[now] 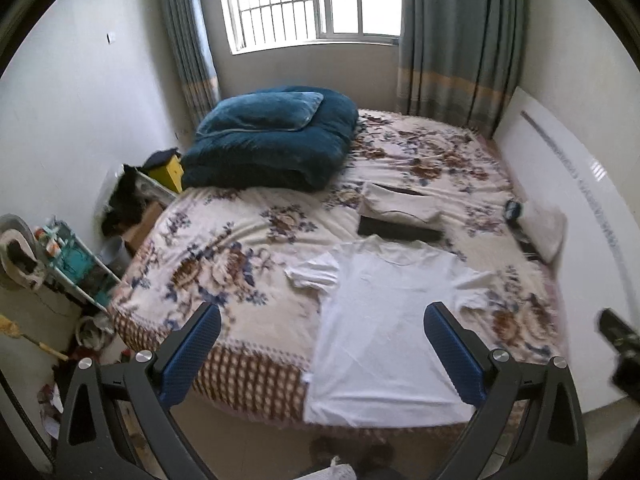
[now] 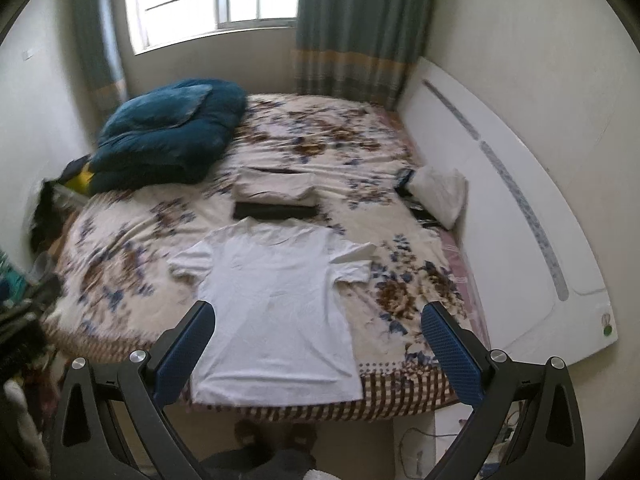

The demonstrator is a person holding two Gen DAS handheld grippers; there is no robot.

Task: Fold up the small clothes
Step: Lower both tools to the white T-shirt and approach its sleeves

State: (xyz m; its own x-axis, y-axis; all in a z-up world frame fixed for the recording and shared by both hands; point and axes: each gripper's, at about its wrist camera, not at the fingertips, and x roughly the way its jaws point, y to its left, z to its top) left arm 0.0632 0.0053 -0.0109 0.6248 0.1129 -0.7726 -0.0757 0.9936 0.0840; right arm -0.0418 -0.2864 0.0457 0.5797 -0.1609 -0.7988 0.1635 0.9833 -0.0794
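A white T-shirt [image 1: 384, 320] lies spread flat on the floral bedspread [image 1: 224, 256], hem at the bed's near edge, collar toward the window. It also shows in the right wrist view [image 2: 276, 308]; there its right sleeve tip is flipped over. My left gripper [image 1: 320, 344] is open and empty, held above the shirt's hem. My right gripper [image 2: 318, 344] is open and empty, also above the hem. Part of the right gripper [image 1: 620, 344] shows at the far right of the left wrist view.
Folded beige cloth [image 1: 400, 204] and a flat black item [image 1: 396, 232] lie beyond the collar. A blue quilt with pillow [image 1: 272, 140] sits at the far left corner. A white pillow [image 2: 440, 192] rests by the white headboard [image 2: 500, 220]. Cluttered shelves [image 1: 72, 264] stand left of the bed.
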